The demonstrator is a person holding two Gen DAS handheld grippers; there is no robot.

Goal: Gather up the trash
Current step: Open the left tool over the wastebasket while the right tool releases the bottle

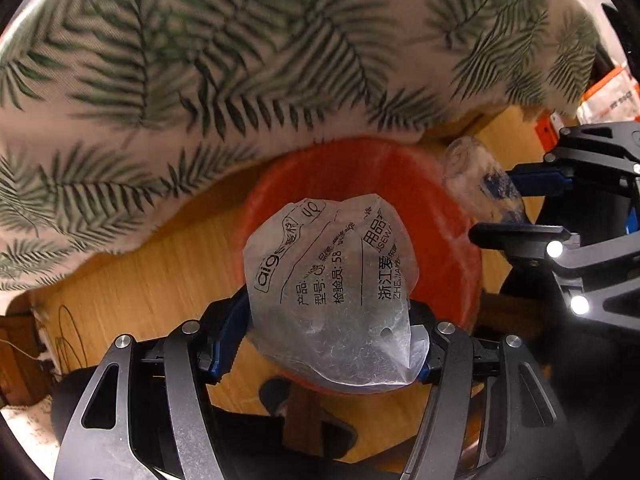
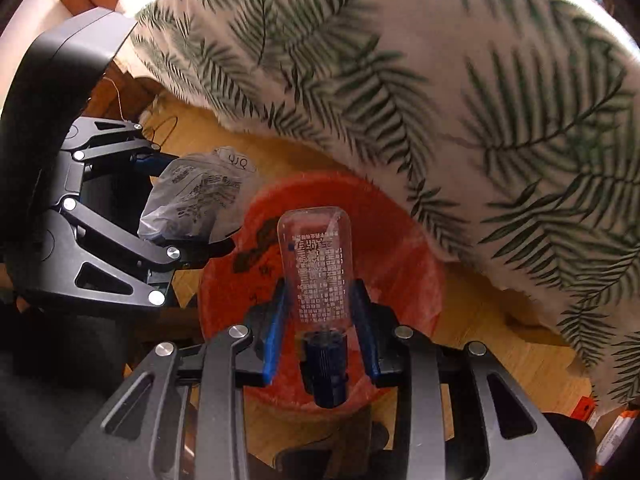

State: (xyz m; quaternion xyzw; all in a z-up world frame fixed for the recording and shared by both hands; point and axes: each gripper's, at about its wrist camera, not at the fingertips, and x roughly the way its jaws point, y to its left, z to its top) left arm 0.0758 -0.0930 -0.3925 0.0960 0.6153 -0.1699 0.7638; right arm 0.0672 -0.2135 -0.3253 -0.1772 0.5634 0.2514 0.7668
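Left gripper [image 1: 328, 320] clamped on crumpled plastic bag [image 1: 332, 280], over red bin [image 1: 448, 256]. My right view alone shows clear bottle [image 2: 318, 268] label and dark cap, right gripper [image 2: 320, 320] pinching it above bin. Left view gives bottle only as blur. Fern-print cloth [image 2: 400, 60] behind both.

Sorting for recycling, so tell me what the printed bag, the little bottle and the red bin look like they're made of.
Printed bag: thin plastic film, frosted and translucent, creased and crumpled.
Bottle: clear, glossy plastic by the look; the red shows through it, and its dark blue cap is ribbed, opaque.
Red bin: probably moulded plastic, smooth, with a slight sheen; blur leaves that open.
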